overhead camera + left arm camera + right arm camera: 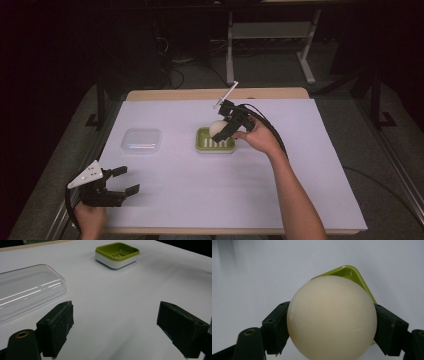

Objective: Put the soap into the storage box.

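Observation:
My right gripper (221,129) is shut on a cream-white round soap (218,128) and holds it just above the green soap dish (215,141) at the table's middle. In the right gripper view the soap (332,317) sits between both jaws, with a corner of the green dish (352,272) behind it. My left gripper (125,181) rests open near the front left edge. Its jaws stand wide apart in the left gripper view (115,327), with nothing between them. The dish (117,254) lies far ahead of it.
A clear plastic lid (141,140) lies left of the dish; its edge (30,287) is close to the left gripper. White paper (260,190) covers the wooden table. Cables trail from both grippers.

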A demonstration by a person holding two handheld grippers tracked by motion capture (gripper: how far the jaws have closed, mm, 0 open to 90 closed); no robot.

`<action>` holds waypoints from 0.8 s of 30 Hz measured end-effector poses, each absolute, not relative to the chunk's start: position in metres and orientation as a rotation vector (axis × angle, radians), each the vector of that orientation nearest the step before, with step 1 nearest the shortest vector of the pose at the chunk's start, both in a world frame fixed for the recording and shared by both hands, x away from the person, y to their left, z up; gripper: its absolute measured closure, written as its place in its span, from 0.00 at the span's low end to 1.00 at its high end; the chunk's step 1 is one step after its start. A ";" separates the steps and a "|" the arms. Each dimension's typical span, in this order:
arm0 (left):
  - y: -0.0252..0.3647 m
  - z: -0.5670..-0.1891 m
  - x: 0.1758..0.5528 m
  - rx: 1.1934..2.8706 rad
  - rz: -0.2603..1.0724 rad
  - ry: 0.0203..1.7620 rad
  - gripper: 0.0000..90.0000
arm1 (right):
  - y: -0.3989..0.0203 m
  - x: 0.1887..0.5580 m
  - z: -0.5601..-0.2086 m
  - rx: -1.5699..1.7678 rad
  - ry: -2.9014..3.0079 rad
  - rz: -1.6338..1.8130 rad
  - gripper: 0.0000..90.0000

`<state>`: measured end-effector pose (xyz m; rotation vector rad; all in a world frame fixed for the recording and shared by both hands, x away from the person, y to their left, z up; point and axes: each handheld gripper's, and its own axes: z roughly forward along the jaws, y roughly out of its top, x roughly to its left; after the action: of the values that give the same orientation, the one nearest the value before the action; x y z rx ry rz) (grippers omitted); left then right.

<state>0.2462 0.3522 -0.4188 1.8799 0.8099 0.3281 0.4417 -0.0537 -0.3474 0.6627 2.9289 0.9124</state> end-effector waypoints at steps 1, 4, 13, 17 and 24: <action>0.352 -0.419 0.246 1.880 0.328 0.810 0.15 | -0.053 0.442 -0.348 0.660 2.926 0.914 0.26; 0.352 -0.418 0.246 1.880 0.330 0.807 0.15 | -0.052 0.444 -0.349 0.660 2.922 0.914 0.26; 0.353 -0.418 0.246 1.884 0.331 0.804 0.15 | -0.045 0.450 -0.358 0.681 2.934 0.881 0.26; 0.353 -0.418 0.246 1.882 0.332 0.804 0.15 | -0.043 0.454 -0.363 0.703 2.931 0.869 0.26; 0.353 -0.418 0.246 1.882 0.332 0.804 0.15 | -0.041 0.458 -0.367 0.718 2.930 0.867 0.26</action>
<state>0.2464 0.3526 -0.4182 1.8821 0.8040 0.3320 0.4576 -0.0409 -0.3674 0.7182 2.9304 0.8674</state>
